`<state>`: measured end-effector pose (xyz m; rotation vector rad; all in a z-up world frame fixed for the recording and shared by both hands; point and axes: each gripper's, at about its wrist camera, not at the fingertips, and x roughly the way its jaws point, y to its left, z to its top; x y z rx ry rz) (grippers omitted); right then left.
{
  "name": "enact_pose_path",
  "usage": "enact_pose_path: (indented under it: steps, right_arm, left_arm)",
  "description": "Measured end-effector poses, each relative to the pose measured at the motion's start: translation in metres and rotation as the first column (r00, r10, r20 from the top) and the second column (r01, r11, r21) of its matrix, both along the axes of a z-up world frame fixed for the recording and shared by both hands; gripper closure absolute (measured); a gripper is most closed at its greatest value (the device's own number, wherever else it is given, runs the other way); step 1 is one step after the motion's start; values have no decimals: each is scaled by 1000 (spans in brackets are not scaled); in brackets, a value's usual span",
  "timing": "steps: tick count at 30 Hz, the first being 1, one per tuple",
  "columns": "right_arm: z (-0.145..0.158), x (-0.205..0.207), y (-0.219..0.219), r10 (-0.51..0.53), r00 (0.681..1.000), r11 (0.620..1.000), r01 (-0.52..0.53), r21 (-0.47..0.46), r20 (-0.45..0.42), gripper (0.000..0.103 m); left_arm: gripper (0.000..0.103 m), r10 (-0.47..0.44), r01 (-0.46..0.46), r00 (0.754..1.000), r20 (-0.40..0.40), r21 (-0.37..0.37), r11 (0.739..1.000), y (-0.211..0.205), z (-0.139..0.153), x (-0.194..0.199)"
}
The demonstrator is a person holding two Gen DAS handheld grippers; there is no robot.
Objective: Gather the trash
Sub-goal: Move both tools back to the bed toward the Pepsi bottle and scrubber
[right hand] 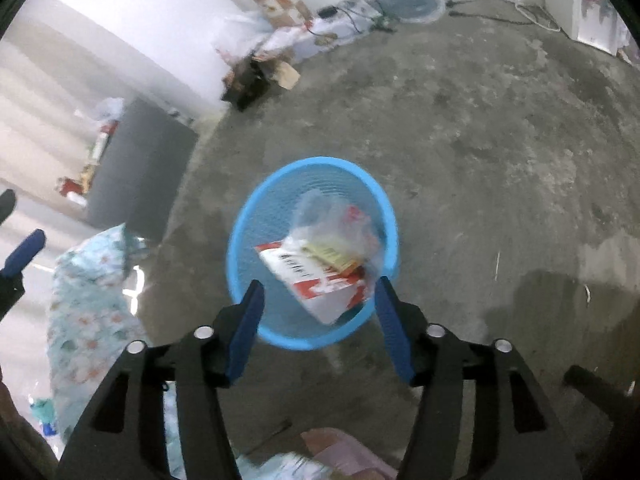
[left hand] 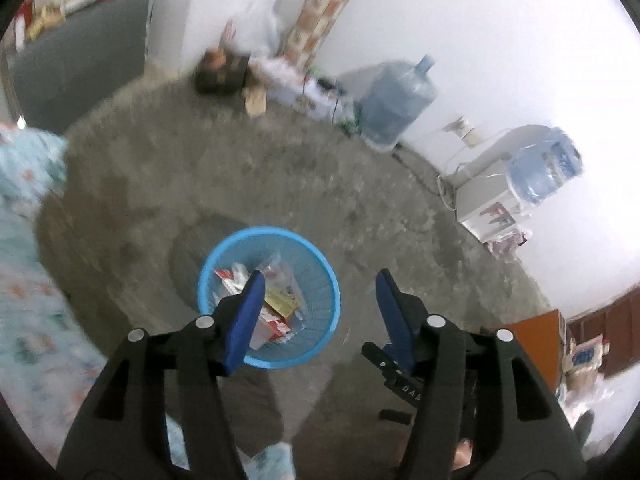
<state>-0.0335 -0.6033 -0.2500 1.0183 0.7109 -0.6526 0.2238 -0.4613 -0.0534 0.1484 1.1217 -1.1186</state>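
Observation:
A blue mesh wastebasket [left hand: 276,236] stands on the concrete floor and holds a red-and-white carton [right hand: 320,284], a yellow packet [left hand: 282,304] and a clear plastic bag [right hand: 332,220]. My left gripper [left hand: 320,280] is open and empty, above the basket's right side. My right gripper [right hand: 318,288] is open and empty, directly above the basket [right hand: 256,216]. The left gripper's blue fingertip [right hand: 24,252] shows at the far left of the right wrist view.
A floral bedsheet [right hand: 88,304] lies left of the basket. A dark box [left hand: 222,72] and litter sit by the far wall. Large water jugs [left hand: 394,100] and a white dispenser [left hand: 492,196] stand to the right. A grey cabinet [right hand: 136,168] stands on the left.

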Motion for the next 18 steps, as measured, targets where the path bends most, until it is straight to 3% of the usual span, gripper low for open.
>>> enact_pose_path:
  steps: [6, 9, 15, 18]
  right_arm:
    - [68, 14, 51, 119, 993, 986, -115, -122, 25, 27]
    - [105, 27, 79, 177, 984, 965, -171, -199, 14, 19]
    - [161, 52, 139, 257, 965, 906, -262, -333, -61, 11]
    - [177, 67, 168, 289, 950, 868, -313, -387, -121, 9]
  left_arm:
    - [31, 63, -49, 984, 168, -89, 995, 121, 87, -24]
    - [26, 129, -108, 966, 226, -104, 989, 178, 109, -31]
    - [22, 319, -301, 878, 357, -108, 948, 296, 132, -43]
    - [21, 403, -401, 825, 396, -92, 911, 349, 133, -44]
